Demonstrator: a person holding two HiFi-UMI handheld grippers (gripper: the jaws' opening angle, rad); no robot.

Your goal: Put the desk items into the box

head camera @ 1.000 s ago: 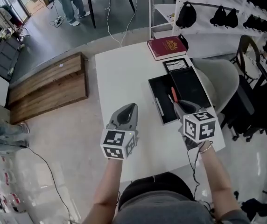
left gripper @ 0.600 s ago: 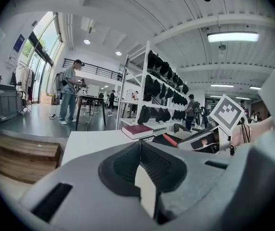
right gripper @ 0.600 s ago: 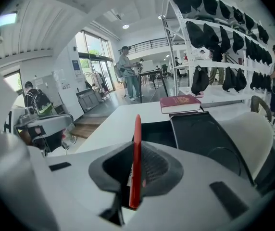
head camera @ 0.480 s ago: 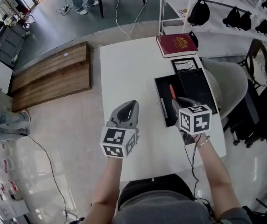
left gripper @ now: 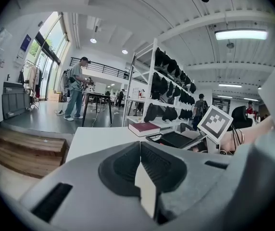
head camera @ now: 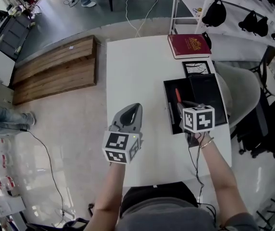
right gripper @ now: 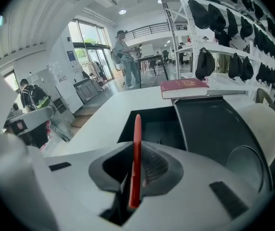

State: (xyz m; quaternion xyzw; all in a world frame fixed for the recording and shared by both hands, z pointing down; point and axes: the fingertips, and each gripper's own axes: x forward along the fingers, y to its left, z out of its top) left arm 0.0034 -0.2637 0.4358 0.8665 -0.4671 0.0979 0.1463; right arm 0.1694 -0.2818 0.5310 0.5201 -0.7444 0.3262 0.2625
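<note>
My right gripper [head camera: 180, 106] is shut on a red pen [head camera: 177, 95], which sticks out past the jaws, upright between them in the right gripper view [right gripper: 136, 150]. The pen's tip hangs over the open black box [head camera: 170, 87] on the white table. The box's black lid [head camera: 207, 96] lies against its right side. A pale slim item [head camera: 170, 113] lies inside along the left wall. My left gripper [head camera: 133, 110] is shut with nothing in it, over the table's left front part, apart from the box.
A dark red book [head camera: 189, 45] lies at the table's far right corner, and a small black-framed card [head camera: 196, 68] sits between it and the box. A grey chair [head camera: 245, 93] stands right of the table [head camera: 137, 71]. Wooden steps [head camera: 56, 71] lie to the left, shelving behind.
My right gripper has sunk towards the box with the red pen still in its jaws. The left gripper has barely shifted.
</note>
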